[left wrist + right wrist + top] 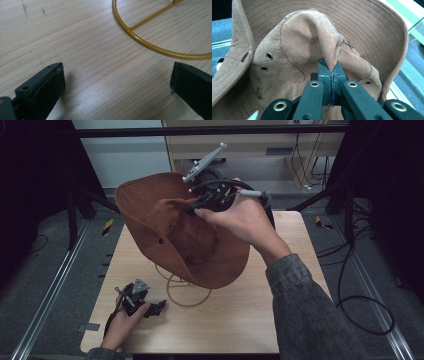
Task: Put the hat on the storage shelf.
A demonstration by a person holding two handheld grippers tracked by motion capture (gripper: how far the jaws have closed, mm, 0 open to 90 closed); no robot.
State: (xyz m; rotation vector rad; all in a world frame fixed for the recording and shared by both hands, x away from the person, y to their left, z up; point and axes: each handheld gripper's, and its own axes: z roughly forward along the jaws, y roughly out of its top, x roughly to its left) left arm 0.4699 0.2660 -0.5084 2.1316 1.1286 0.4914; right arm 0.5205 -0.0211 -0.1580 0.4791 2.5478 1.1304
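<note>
While a rust-brown fabric bucket hat (175, 227) hangs in the air above the far half of the pale wooden table (240, 310), the right gripper (212, 200) has its jaws pinched tight on a fold of the crown, as the right gripper view makes plain. Under the hat, near the table's middle, stands a yellow wire stand with a ring base (187, 295), bare and waiting. At the near left, the left gripper (142, 302) rests on the tabletop with its jaws spread wide and nothing between them, just beside the ring. Picking up the hat looks done; what seems left is lowering it onto the stand and letting go.
</note>
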